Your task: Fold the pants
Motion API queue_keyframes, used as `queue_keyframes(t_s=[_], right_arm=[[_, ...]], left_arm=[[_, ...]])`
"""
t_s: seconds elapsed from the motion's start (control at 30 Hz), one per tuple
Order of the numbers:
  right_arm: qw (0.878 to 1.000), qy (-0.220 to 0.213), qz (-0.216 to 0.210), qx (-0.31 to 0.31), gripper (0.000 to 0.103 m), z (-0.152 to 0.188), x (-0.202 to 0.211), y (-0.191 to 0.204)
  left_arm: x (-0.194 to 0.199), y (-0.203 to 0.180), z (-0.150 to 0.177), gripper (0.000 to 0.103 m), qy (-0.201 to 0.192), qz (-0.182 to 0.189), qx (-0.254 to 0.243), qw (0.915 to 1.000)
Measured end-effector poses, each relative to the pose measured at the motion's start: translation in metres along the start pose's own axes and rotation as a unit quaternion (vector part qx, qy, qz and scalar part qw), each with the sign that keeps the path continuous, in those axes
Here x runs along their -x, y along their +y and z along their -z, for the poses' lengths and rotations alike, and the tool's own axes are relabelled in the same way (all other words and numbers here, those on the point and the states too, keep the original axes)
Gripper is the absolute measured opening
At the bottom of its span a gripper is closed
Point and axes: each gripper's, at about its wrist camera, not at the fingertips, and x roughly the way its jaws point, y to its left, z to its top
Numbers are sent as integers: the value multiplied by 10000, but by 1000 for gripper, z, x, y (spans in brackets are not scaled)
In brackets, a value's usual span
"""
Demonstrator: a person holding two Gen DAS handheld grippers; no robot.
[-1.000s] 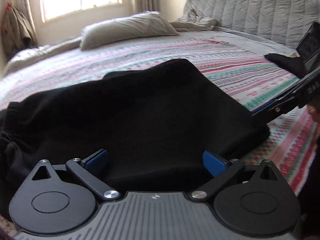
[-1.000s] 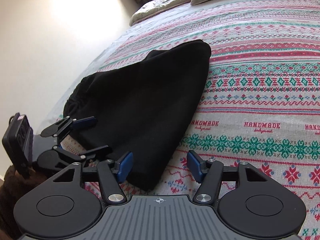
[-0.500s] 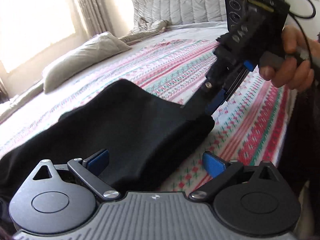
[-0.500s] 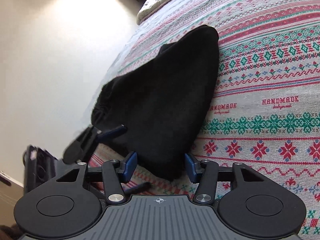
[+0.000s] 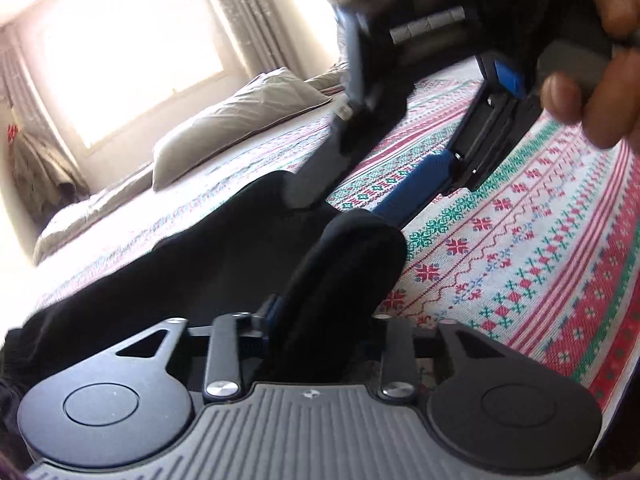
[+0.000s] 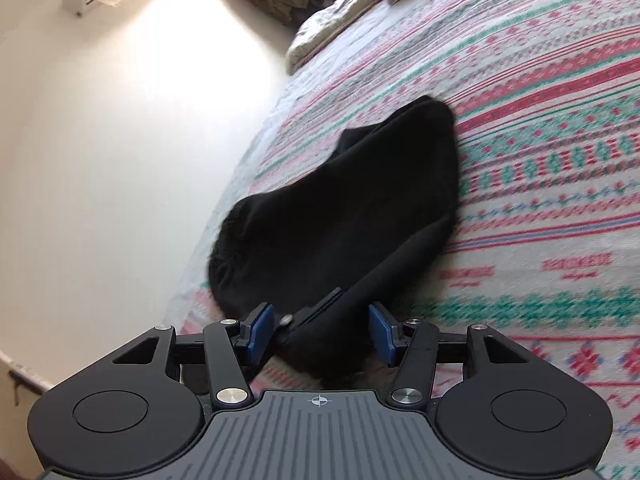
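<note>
left hand-held gripper [image 5: 322, 332]: its jaws are closing on a thick folded edge of the black pants [image 5: 224, 256], and the cloth fills the gap between the fingers. only a sliver of one blue pad shows beside the fabric.

right hand-held gripper [image 6: 322, 330]: its blue pads stand apart on either side of the near corner of the pants [image 6: 344, 216]. the cloth lies between them, and a gap shows between each pad and the cloth. a black part of the other tool lies just inside the left pad.

the pants lie in a folded heap on the bed, close to its edge, on a bedspread [image 6: 540, 168] patterned in red, green and white bands.

in the left wrist view, the right hand-held gripper [image 5: 348, 200] reaches down to the far side of the same fold, carried by a hand [image 5: 596, 92] at the upper right.

farther back lie a grey pillow [image 5: 240, 112], then a bright window [image 5: 120, 52] with curtains.
</note>
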Motion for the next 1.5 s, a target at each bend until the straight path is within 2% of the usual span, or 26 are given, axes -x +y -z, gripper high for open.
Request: queue_keyframes(t_s=[0.2, 0.27, 0.4, 0.47, 0.6, 0.77, 0.97, 1.03, 1.23, 1.5], right_arm=[[9964, -211, 723, -393, 51, -19, -18, -32], [9956, -321, 776, -406, 42, -26, -29, -39], [9931, -670, 896, -362, 33, -38, -43, -41], [9907, -879, 957, -409, 22, -44, -49, -46], [9853, -1116, 872, -955, 16, -53, -54, -54], [9820, -1322, 839, -1060, 14, -68, -58, -25], [9849, -1480, 509, -740, 14, -94, -78, 37], [9861, -1473, 469, -605, 14, -102, -93, 57], [9894, -1343, 426, -360, 14, -117, -150, 104], [9930, -1140, 304, -97, 14, -124, -208, 151]], left_arm=[[1, 20, 4, 29, 1, 97, 370, 9993], [-4, 26, 4, 27, 45, 160, 592, 9981], [-5, 35, 6, 24, -11, 262, 941, 9952], [-8, 39, 6, 23, -28, 340, 1143, 9929], [-5, 52, 10, 23, -74, 559, 1755, 9829], [-3, 79, 5, 22, -323, 494, 2441, 9680], [15, 114, 0, 22, -768, 49, 3222, 9435], [15, 125, 1, 22, -840, -122, 3559, 9307], [16, 169, 16, 22, -799, -464, 4562, 8851], [33, 209, 27, 22, -948, -926, 5298, 8377]])
